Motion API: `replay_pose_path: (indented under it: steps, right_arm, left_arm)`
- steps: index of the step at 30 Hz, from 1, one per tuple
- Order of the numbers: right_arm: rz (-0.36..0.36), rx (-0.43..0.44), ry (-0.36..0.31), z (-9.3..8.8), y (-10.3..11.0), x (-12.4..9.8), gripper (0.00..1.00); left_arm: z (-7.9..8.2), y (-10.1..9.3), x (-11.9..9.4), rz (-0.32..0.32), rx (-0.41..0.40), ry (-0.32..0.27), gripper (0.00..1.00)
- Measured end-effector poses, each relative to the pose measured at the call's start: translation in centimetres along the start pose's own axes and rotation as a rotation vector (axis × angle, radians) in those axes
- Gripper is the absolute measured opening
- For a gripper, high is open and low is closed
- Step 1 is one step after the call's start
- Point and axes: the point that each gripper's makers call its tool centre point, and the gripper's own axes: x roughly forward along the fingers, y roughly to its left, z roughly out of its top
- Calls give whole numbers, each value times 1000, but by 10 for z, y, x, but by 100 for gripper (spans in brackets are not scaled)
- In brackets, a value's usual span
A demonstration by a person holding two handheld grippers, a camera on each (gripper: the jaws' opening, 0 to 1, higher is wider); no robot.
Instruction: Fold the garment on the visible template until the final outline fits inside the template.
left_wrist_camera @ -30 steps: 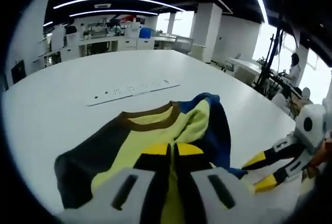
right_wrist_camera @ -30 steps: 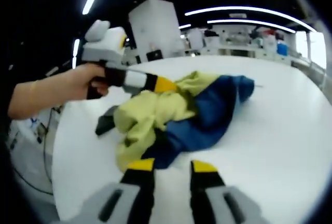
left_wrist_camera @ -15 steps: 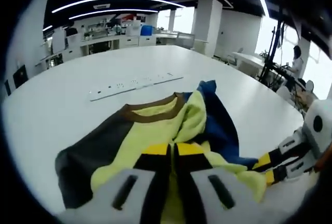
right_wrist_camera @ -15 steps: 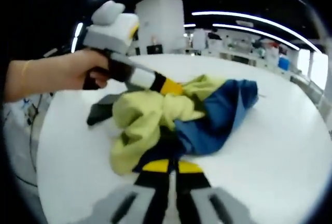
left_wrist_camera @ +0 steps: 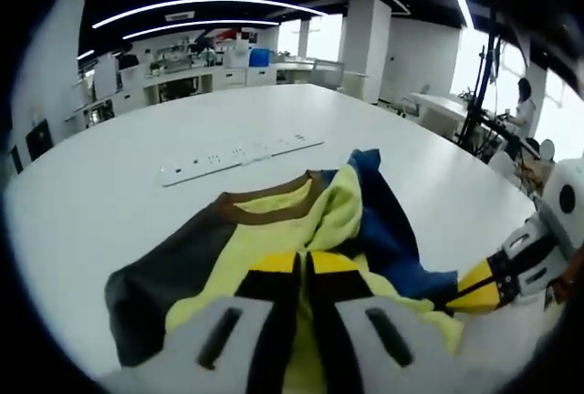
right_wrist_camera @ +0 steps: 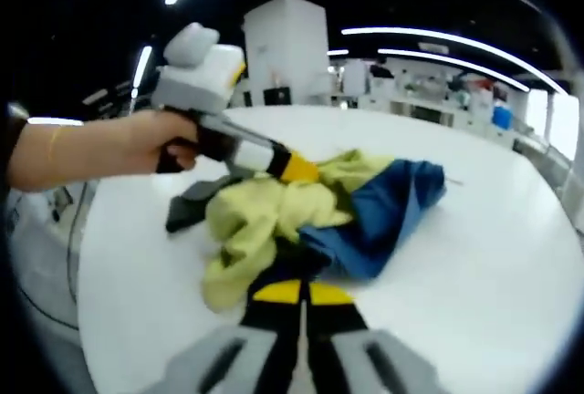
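In the left gripper view, the left gripper (left_wrist_camera: 306,271) rose from the bottom centre with its yellow-tipped black jaws pressed together on the soft, crumpled yellow, blue and dark-grey knit garment (left_wrist_camera: 274,230), which lay bunched in the lower middle on the smooth white round table (left_wrist_camera: 109,184); a long flat white strip with dark marks (left_wrist_camera: 239,151) lay on the table above it. In the right gripper view, the right gripper (right_wrist_camera: 299,292) at bottom centre was likewise clamped on the garment's rumpled edge, the cloth heaped mid-frame in folds. The left gripper, held by a hand (right_wrist_camera: 146,143), reached in from the upper left, pinching the yellow fabric.
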Motion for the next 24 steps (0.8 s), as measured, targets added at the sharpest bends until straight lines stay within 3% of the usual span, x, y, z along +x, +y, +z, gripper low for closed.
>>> replay_pose_path:
  steps: [8, 16, 20, 24]
  right_arm:
    - [-15, 75, -28, 4, -20, -34, 0]
    - [-58, 134, -18, -11, -38, -65, 0]
    - [-89, 164, -27, -18, -57, -80, 0]
    - [-139, 197, -5, -29, -76, -96, 0]
  left_arm:
    - [12, -5, -5, 0, 8, -29, 0]
    - [20, -11, -10, -10, 15, -48, 0]
    - [24, -22, -10, -42, 4, -60, 0]
    - [25, -36, -12, -54, 48, -54, 0]
